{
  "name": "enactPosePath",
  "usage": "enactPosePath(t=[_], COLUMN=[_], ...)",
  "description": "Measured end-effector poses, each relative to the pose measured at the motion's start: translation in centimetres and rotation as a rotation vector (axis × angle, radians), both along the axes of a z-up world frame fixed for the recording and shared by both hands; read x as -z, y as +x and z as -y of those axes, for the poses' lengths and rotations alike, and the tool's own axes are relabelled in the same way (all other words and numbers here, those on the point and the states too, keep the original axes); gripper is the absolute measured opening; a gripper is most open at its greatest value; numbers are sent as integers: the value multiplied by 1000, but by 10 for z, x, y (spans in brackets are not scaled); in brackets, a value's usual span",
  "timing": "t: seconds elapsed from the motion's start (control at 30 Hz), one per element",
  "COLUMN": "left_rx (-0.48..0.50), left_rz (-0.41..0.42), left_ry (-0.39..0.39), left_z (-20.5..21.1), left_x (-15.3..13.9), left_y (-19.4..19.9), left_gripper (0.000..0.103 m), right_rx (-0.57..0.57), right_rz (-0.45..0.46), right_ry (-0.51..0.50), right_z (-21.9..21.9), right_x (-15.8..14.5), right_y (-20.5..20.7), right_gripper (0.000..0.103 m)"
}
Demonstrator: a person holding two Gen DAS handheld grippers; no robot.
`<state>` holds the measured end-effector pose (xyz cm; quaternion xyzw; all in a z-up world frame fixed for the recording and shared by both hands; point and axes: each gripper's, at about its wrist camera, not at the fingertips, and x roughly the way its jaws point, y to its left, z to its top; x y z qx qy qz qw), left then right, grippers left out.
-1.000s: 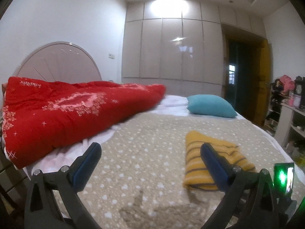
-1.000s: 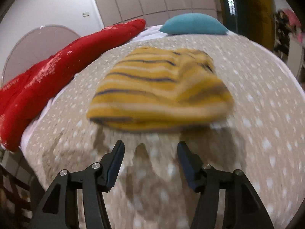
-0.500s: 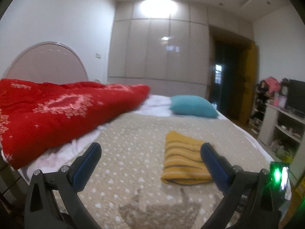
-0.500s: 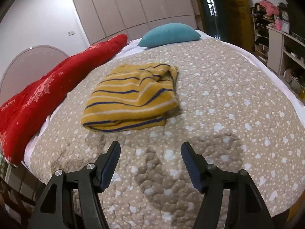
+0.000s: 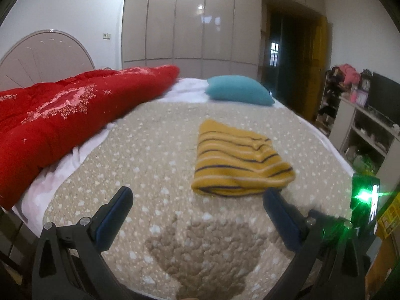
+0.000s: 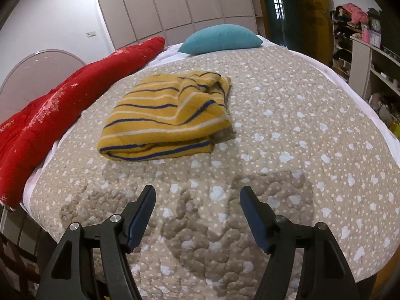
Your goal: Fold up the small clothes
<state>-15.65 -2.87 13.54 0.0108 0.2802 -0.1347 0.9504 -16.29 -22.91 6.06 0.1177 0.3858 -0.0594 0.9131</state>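
A yellow garment with dark blue and white stripes [image 5: 237, 160] lies folded into a flat bundle on the beige dotted bedspread [image 5: 155, 155]. It also shows in the right wrist view [image 6: 167, 115], left of centre. My left gripper [image 5: 197, 197] is open and empty, held above the bed's near edge, short of the garment. My right gripper [image 6: 197, 195] is open and empty too, above the bedspread [image 6: 287, 125] in front of the garment, not touching it.
A red quilt [image 5: 57, 115] is piled along the bed's left side by the round headboard [image 5: 42, 57]. A teal pillow [image 5: 237, 90] lies at the far end. Wardrobe doors [image 5: 187, 22] fill the back wall. Shelves with clutter [image 5: 362, 125] stand at the right.
Both grippers have drawn back and tilted down toward the bed. The right gripper, close over the garment a second ago, is now farther from it. The garment lies still.
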Motion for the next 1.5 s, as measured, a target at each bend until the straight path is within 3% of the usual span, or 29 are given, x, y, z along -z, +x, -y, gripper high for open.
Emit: enactPosePath(t=[0.23, 0.57, 0.77, 1.5], left_rx=[4, -27, -29, -8], left_rz=[-14, -116, -200, -367], left_ry=[35, 107, 99, 114], left_z=[5, 6, 1, -2], left_x=[8, 35, 52, 101], left_y=[0, 17, 26, 38], left_gripper=[103, 103, 103, 103], right_rx=[-4, 33, 54, 35], right_rz=[-24, -16, -40, -74], right_ry=[-10, -34, -35, -76], right_z=[-3, 4, 8, 1], right_x=[6, 6, 12, 25], right_y=[2, 0, 3, 7], right_gripper=[75, 78, 78, 79])
